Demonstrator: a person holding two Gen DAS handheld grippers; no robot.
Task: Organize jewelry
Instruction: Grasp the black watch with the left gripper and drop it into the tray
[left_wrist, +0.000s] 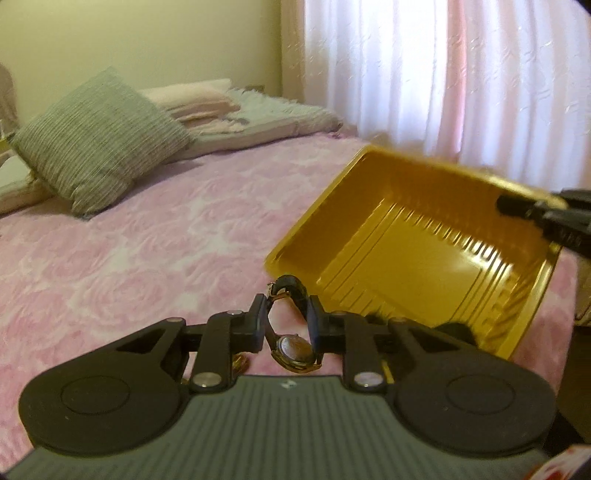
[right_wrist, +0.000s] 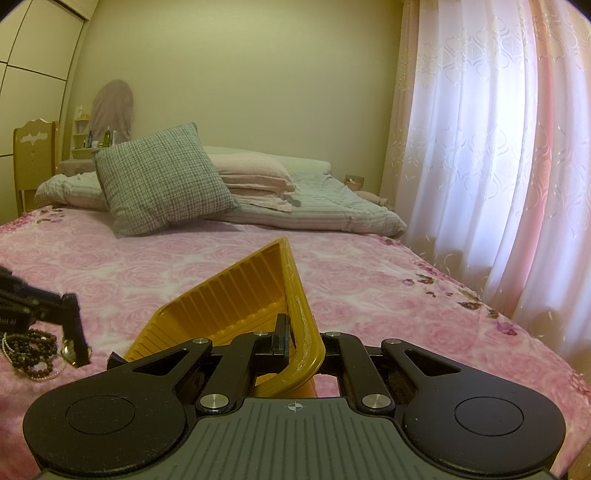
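On a bed (left_wrist: 155, 229) covered with a pink rose-patterned blanket, a person works with two hand-held tongs. Left tongs (left_wrist: 286, 321) are closed on a wristwatch (left_wrist: 295, 347) with a gold case and dark strap; the strap loops up between the two pads, and the watch face hangs just behind them, right at the near lip of a yellow plastic tray (left_wrist: 424, 236). Right tongs (right_wrist: 299, 343) pinch one rim of that tray (right_wrist: 236, 295), tilting it up so its ribbed, empty inside opens toward the watch. From the right wrist view, a pile of dark beaded bracelets (right_wrist: 31, 350) and a thin pearl strand lies on the blanket to the left, beside the left tongs. A small gold piece (left_wrist: 240, 363) also rests on the blanket under the left tongs; what it is cannot be told. Judging from this, the watch is about to go into the tray. The risks: the thin rim could slip from the right tongs' hold, or the watch, held only by its strap, could swing, miss the opening or slide back out of the tilted tray.
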